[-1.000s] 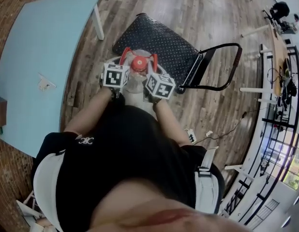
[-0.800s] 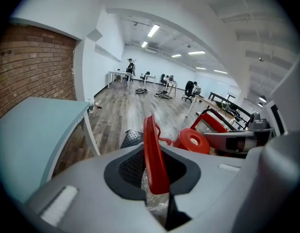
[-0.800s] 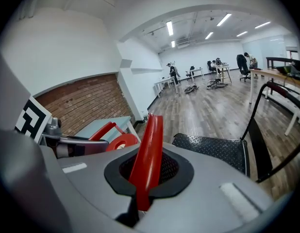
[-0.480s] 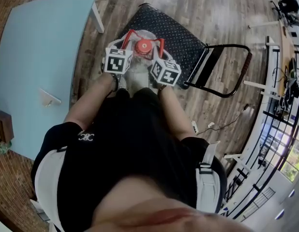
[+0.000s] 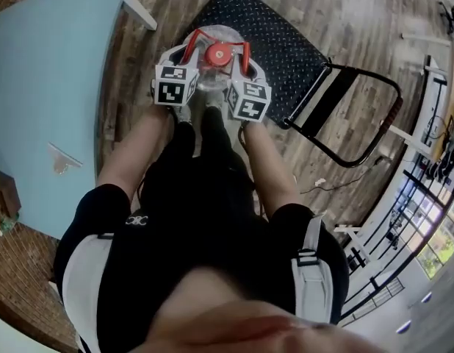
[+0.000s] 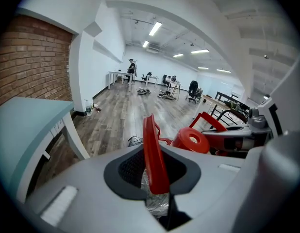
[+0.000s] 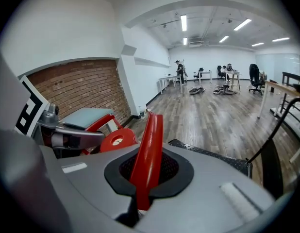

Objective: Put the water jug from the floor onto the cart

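— What are the grippers holding?
— The left gripper (image 6: 156, 181) and the right gripper (image 7: 142, 181) are each clamped tight on a red handle (image 6: 151, 149) of the jug (image 5: 210, 79). The jug is at the cart's (image 5: 286, 46) near edge.
— What is the best way on?
— Probably raise both sides evenly and set it down mid-deck.

A grey-brown wood plank floor (image 5: 337, 20) is laid through a long open room. A pale blue rectangular surface (image 5: 43, 79) on white legs (image 5: 139, 9) is set against a red brick wall (image 6: 28, 57). Beyond the brick, plain white walls (image 7: 58, 28) are seen, and the room is lit by long strip lights (image 6: 155, 28) on the white ceiling. White desks (image 7: 169, 79) and black office chairs (image 7: 255, 74) are gathered at the far end. Tall framed windows (image 5: 433, 226) are seen along one side.
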